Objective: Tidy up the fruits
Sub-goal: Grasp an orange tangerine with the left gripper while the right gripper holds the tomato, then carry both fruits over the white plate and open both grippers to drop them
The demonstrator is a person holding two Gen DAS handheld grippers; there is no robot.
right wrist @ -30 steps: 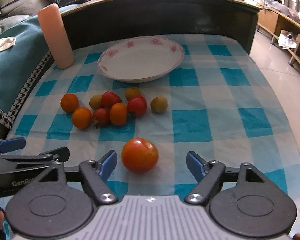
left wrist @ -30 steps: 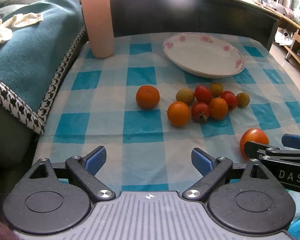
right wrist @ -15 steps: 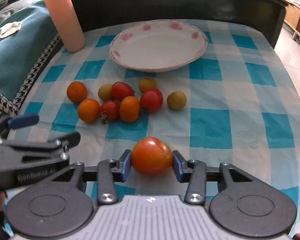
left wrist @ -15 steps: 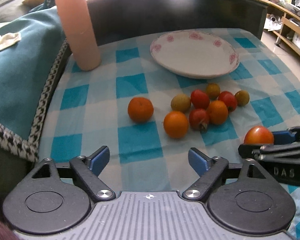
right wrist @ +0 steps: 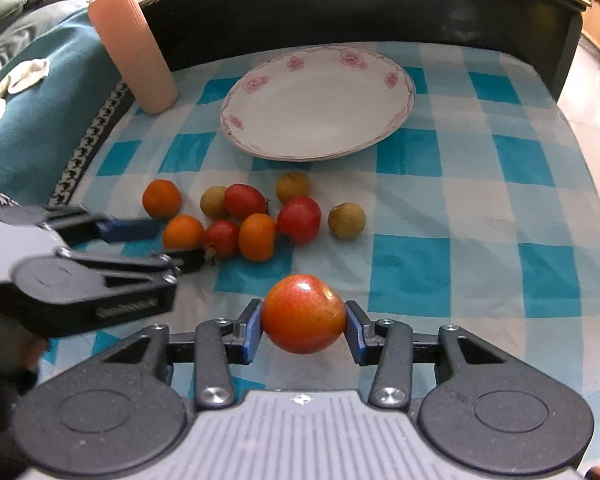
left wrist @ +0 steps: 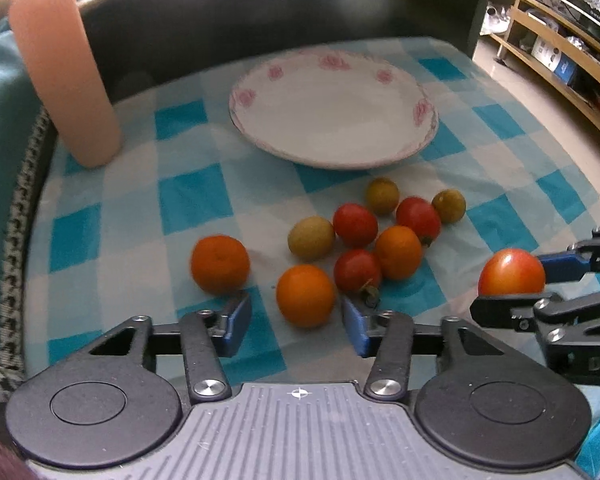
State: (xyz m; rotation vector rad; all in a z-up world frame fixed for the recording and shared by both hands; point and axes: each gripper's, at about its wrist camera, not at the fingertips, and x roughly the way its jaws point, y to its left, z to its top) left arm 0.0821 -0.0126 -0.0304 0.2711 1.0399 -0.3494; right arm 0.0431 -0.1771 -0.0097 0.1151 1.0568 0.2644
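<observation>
The plate (right wrist: 396,92) is sitting bare at the back of the checked cloth (right wrist: 480,208), so by my judgement the sorting is only beginning. The right gripper (right wrist: 303,326) is clamping the big tomato (right wrist: 303,314) between its blue pads, just above the near edge of the bench. Everything else is waiting on the cloth in front of the plate: two oranges (left wrist: 220,264) to the left, then a loose cluster of small tomatoes (left wrist: 355,225) and yellowish fruits (left wrist: 311,238). The left gripper (left wrist: 296,322) is hanging with its fingers apart and empty, straddling the nearer orange (left wrist: 305,295), which looks like its next pick. A pink cylinder (left wrist: 66,92) is standing off to the left.

A second ago the right gripper's fingers were standing wide on either side of the big tomato; half a second ago they were closing on it. Meanwhile the left gripper has been moving forward toward the oranges.
</observation>
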